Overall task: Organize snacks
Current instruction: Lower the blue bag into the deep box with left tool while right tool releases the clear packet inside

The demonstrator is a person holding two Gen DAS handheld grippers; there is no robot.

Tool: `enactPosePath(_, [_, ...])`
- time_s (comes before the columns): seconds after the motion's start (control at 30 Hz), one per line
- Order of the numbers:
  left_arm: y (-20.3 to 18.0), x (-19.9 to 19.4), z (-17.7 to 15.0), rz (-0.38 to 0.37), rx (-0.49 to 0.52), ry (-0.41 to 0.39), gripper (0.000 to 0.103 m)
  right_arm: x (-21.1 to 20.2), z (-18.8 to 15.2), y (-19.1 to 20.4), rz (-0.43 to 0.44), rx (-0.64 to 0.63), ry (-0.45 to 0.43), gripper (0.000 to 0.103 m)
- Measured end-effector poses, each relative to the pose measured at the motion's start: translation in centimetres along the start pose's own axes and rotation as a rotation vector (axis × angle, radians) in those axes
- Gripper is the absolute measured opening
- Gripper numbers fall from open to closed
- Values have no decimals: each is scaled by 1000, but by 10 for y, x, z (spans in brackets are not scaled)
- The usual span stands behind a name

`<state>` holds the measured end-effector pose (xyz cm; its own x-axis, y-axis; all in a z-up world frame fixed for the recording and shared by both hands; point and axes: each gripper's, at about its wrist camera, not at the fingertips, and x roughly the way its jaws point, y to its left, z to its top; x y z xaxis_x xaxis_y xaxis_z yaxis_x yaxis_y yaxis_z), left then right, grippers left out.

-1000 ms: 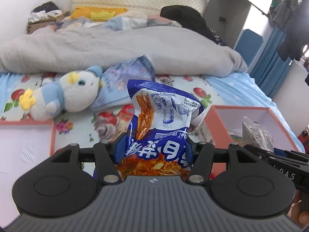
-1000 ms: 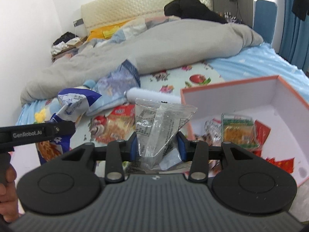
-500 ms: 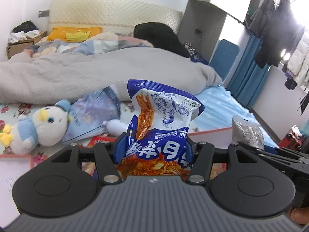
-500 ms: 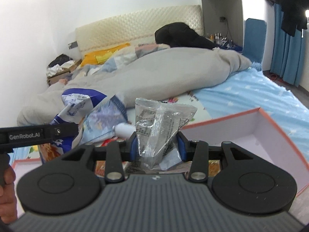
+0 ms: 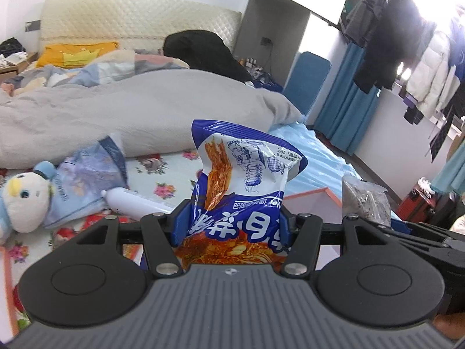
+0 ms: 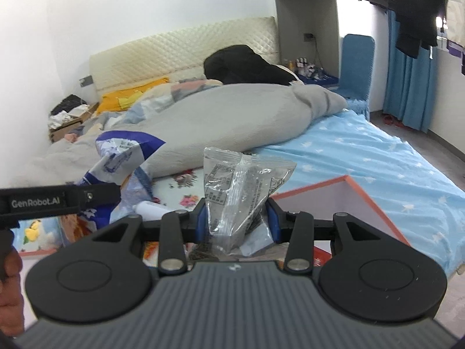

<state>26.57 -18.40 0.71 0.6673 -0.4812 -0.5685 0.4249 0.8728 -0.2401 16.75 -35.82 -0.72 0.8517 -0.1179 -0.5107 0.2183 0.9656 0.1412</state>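
Carrying: left gripper (image 5: 232,226) pinches blue bag (image 5: 241,186), right gripper (image 6: 237,218) clear packet (image 6: 235,192) (half-open jaws); lower gently into box (image 6: 343,200), lower right.

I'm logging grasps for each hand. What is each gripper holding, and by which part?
Left gripper clamps the blue snack bag across its lower half. Right gripper clamps the clear packet across its lower part.

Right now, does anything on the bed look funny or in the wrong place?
Yes. A stuffed toy, a white tube and a pale blue bag lie scattered on the flowered sheet, outside the orange-edged box.
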Motion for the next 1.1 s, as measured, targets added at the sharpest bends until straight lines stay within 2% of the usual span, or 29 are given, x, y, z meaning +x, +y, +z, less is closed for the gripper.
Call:
enactPosePath(0.23, [-23, 47, -19, -23, 23, 87, 63, 20, -23, -33, -31, 50, 62, 44])
enactPosePath(0.6, [-36, 111, -45, -1, 42, 199, 63, 57, -58, -63, -55, 76, 173, 44])
enactPosePath(0.83, [-39, 137, -60, 9, 59, 256, 63, 71, -79, -76, -61, 101, 219, 44])
enactPosePath(1.1, [-37, 150, -70, 15, 50, 284, 64, 82, -88, -79, -53, 105, 245, 45])
